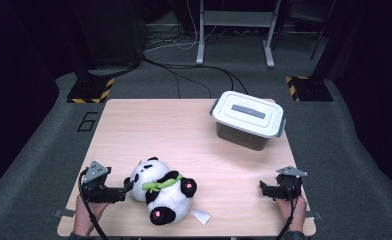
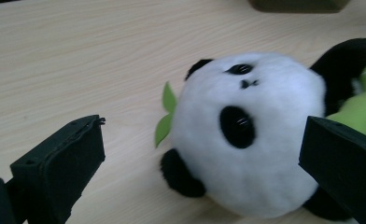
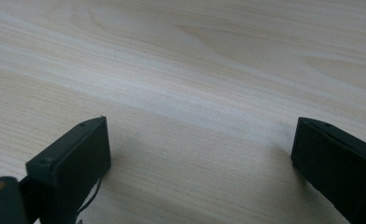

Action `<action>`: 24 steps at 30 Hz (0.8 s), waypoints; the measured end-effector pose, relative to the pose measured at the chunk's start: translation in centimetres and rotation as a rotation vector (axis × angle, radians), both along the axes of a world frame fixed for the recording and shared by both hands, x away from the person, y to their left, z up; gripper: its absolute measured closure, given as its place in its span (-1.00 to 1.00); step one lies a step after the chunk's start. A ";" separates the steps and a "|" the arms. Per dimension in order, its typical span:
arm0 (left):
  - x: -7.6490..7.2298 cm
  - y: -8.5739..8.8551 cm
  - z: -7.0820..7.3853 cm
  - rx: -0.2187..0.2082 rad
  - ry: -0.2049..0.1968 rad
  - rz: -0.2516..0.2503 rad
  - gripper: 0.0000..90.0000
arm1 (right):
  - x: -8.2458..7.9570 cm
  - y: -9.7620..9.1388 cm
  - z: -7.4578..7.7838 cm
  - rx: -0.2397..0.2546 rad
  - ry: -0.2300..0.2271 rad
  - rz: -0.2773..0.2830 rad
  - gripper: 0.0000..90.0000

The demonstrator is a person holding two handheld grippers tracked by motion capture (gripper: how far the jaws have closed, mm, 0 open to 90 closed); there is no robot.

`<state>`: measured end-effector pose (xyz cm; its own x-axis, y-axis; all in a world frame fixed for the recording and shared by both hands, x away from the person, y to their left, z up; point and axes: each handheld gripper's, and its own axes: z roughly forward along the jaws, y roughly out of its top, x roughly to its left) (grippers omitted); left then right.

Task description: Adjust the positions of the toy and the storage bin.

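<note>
Left gripper point(image 1: 129, 186): jaws spread wide, nothing clamped. In the left gripper view point(image 2: 202, 158) the panda's head sits between the two black jaws; whether either jaw touches the plush cannot be told. In the high view the jaw tips are right at the head's left side.

Plush panda point(image 1: 164, 192): lies on its back near the front edge of the wooden table point(image 1: 149, 125), left of centre, head toward the left gripper, feet toward the front right. It holds a green bamboo stalk point(image 1: 160, 184) across its chest; in the left gripper view a green leaf point(image 2: 166, 114) pokes out beside the head. A small white tag point(image 1: 202, 216) lies on the table just beside its lower foot.

Right gripper point(image 1: 265, 189): jaws likewise apart, empty, resting low at the table's front right corner, well apart from the panda. In the right gripper view point(image 3: 200, 154) bare wood grain lies between the jaws.

Lidded plastic storage box point(image 1: 248, 120): far right part of the table, lid on, grey latches at both ends.
</note>
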<state>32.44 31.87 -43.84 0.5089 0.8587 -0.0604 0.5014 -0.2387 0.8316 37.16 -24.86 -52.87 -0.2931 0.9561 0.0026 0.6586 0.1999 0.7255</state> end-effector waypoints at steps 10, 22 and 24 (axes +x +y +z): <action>0.1 -5.0 1.6 0.012 -0.021 -0.187 -1.00 | 0.0 0.0 0.0 0.000 -0.001 -0.001 -0.91; 0.4 -7.6 0.9 0.038 0.008 -0.302 -0.71 | 0.0 0.0 0.0 0.000 -0.002 -0.005 -0.91; 0.4 -7.8 0.6 0.042 -0.006 -0.281 -0.55 | 0.0 0.0 0.0 0.000 -0.002 -0.005 -0.91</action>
